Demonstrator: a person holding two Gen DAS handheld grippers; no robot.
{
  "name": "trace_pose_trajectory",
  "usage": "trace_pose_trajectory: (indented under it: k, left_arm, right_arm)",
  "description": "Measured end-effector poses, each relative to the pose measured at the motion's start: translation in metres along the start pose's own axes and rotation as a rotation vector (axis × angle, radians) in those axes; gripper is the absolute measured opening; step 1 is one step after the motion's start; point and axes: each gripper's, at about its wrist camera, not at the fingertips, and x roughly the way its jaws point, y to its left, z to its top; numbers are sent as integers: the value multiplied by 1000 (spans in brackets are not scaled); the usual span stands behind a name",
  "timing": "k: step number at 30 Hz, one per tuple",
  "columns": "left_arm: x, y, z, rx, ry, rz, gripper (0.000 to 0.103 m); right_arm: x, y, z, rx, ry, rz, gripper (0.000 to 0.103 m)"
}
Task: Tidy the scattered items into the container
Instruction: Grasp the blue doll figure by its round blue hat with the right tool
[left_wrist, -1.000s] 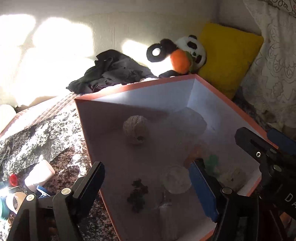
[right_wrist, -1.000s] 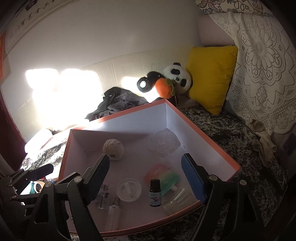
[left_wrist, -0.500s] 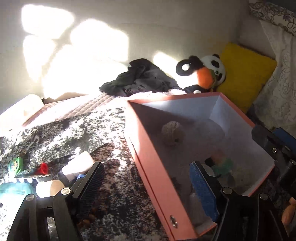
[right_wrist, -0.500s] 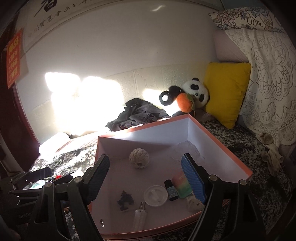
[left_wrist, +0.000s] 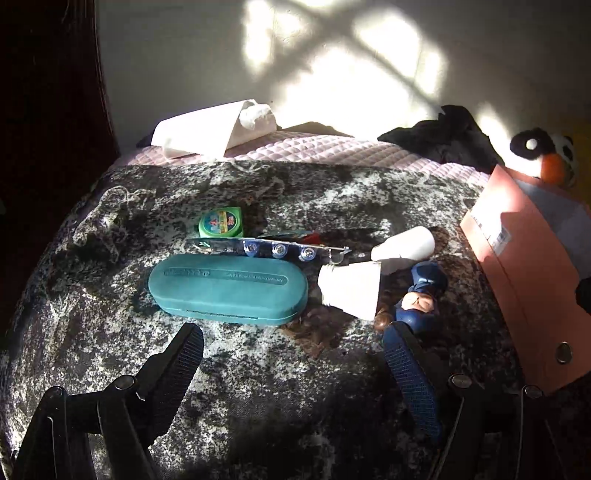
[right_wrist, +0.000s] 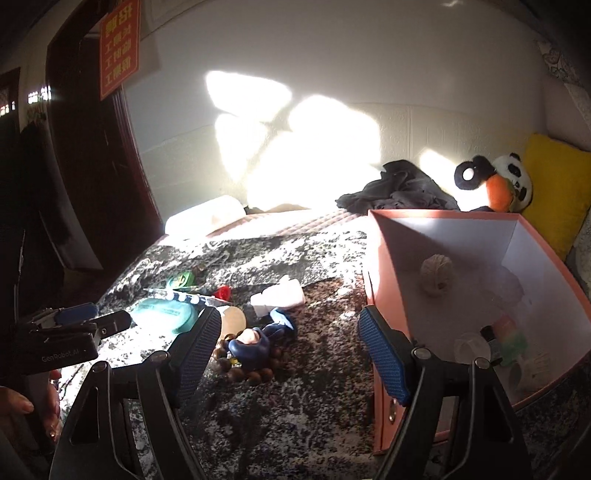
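1. Left wrist view: the left gripper hangs above the dark mottled blanket with its two fingers spread wide and nothing between them.
2. Just ahead of it lies a long teal oval hard case. Behind the case sits a flat blister strip with three round blue pieces, and behind that a small green round tin.
3. To the right of the case, a white paper cup lies on its side, with a white plastic bottle near it, farther back.
4. A small blue-suited toy figure lies just ahead of the right-hand finger, beside brown beads.
5. The salmon-pink cardboard box stands at the right edge; only its outer wall shows here.
6. Right wrist view: the right gripper is also wide open and holds nothing, poised over the blanket between the scattered items and the box.
7. The toy figure lies inside a ring of brown beads, close to the left-hand finger.
8. The left gripper shows at the left edge, above the teal case.
9. Inside the box lie a ball of pale twine, a small dark bottle, a clear round lid and a pink-and-green item.
10. Behind the box sit a plush panda, a yellow cushion and a heap of dark grey cloth.
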Motion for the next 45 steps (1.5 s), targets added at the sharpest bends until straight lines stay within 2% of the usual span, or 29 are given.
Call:
trace_pose_trajectory:
  k: [4, 7, 10, 11, 15, 17, 18, 20, 22, 23, 29, 30, 31, 32, 33, 40, 41, 43, 45]
  left_arm:
    - [29, 28, -25, -27, 71, 12, 84]
    - [43, 41, -34, -53, 118, 15, 84]
    - [49, 43, -35, -59, 142, -8, 84]
    - [49, 42, -34, -51, 140, -10, 84]
    - [49, 38, -33, -20, 135, -13, 84]
    - [50, 37, -33, -10, 135, -11, 84]
    - [50, 38, -32, -8, 136, -5, 84]
    - [49, 42, -31, -13, 135, 5, 84]
    - [48, 48, -29, -28, 132, 5, 84]
    - [47, 50, -29, -36, 130, 6, 84]
    - [45, 51, -32, -42, 149, 15, 84]
    - [44, 50, -34, -36, 154, 16, 84]
    - [43, 47, -35, -29, 158, 17, 84]
    - [41, 45, -37, -22, 161, 17, 84]
    - [40, 42, -39, -12, 164, 18, 84]
    - [34, 13, -68, 100, 218, 3, 84]
    - [35, 8, -74, 118, 232, 2, 84]
    - [40, -1, -85, 155, 260, 7, 84]
    - [44, -5, -92, 176, 282, 18, 84]
  right_arm:
    - [42, 15, -16, -24, 108, 16, 74]
    - [73, 33, -32, -124, 190, 7, 74]
    - [105, 53, -54, -260, 245, -56, 72]
    - [116, 58, -60, -298, 258, -84, 68]
    - [147, 65, -68, -377, 281, -156, 28]
    - [153, 66, -67, -375, 285, -167, 27]
    - [151, 63, -63, -338, 298, -134, 25]
    - [139, 58, -56, -242, 345, 4, 19]
    - [120, 59, -52, -164, 382, 155, 20]
    - [116, 59, -53, -150, 392, 186, 19]
    - [96, 58, -65, -118, 436, 277, 20]
    - [93, 57, -67, -113, 444, 292, 29]
    - [90, 57, -70, -107, 451, 308, 61]
    - [86, 57, -72, -102, 458, 323, 74]
    - [83, 57, -74, -96, 466, 338, 79]
    - [61, 55, -88, -58, 517, 444, 70]
    - [60, 53, -89, -43, 518, 438, 67]
    - [61, 48, -89, -6, 516, 411, 54]
    - [65, 34, -91, 115, 538, 414, 46]
